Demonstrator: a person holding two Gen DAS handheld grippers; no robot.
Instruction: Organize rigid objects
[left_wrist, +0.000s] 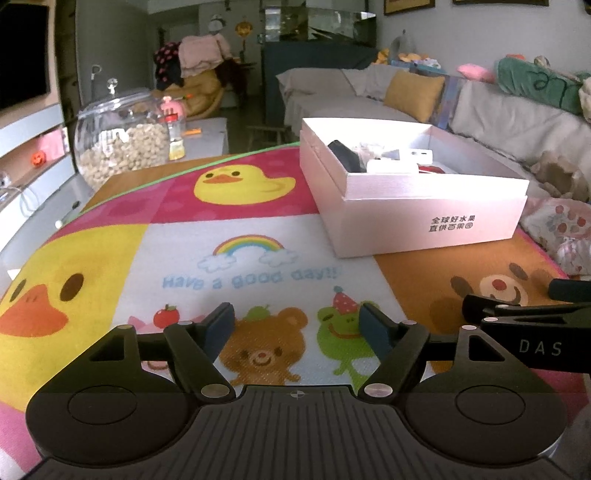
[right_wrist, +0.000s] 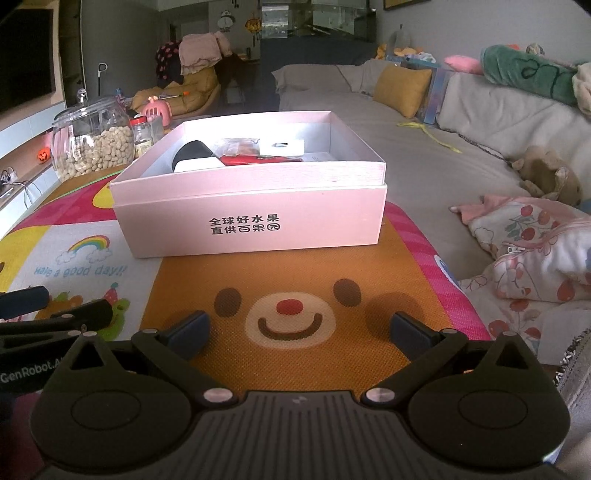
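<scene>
A pale pink open box (right_wrist: 251, 218) (left_wrist: 417, 229) stands on the cartoon play mat (left_wrist: 258, 240) (right_wrist: 280, 273). Inside it lie several items: a black and white cylinder (right_wrist: 194, 157), a red flat object (right_wrist: 258, 159) and a white box (right_wrist: 282, 147). My left gripper (left_wrist: 297, 325) hovers over the mat's bear and frog drawings, open, with nothing between its fingers. My right gripper (right_wrist: 299, 330) is open over the orange bear face, short of the box, and holds nothing. The right gripper's fingers (left_wrist: 524, 314) show at the right edge of the left wrist view.
A clear jar of nuts (left_wrist: 122, 144) (right_wrist: 92, 144) and small bottles (right_wrist: 142, 134) stand at the mat's far left. A sofa with a yellow cushion (right_wrist: 400, 90) and a floral blanket (right_wrist: 532, 251) lie to the right. A pile of clothes (left_wrist: 199, 59) sits behind.
</scene>
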